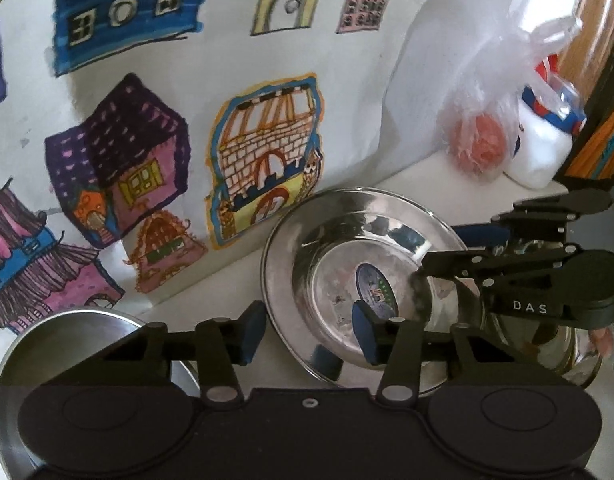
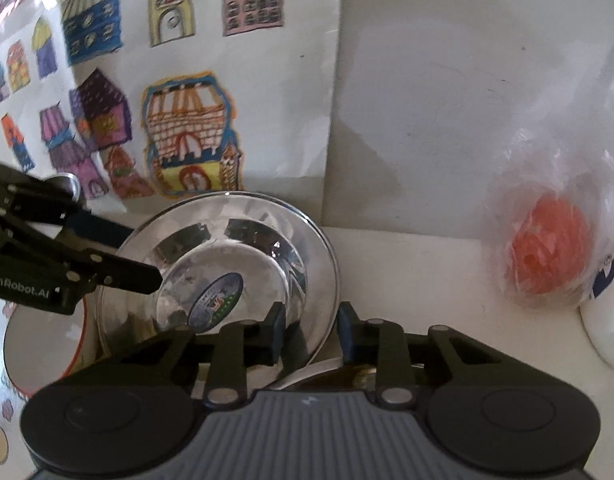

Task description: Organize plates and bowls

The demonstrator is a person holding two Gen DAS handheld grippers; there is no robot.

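The steel bowl (image 1: pixel 359 280) sits tilted on the white counter (image 2: pixel 427 272), held at opposite rims — likely to steady it for lifting. The left gripper (image 1: pixel 307 330) straddles its near rim with jaws apart, not yet pinching; the right gripper (image 2: pixel 309 330) likewise brackets the rim, open. The plastic bag (image 2: pixel 547 248) crowds the right; a plate (image 1: pixel 59 328) lies left.
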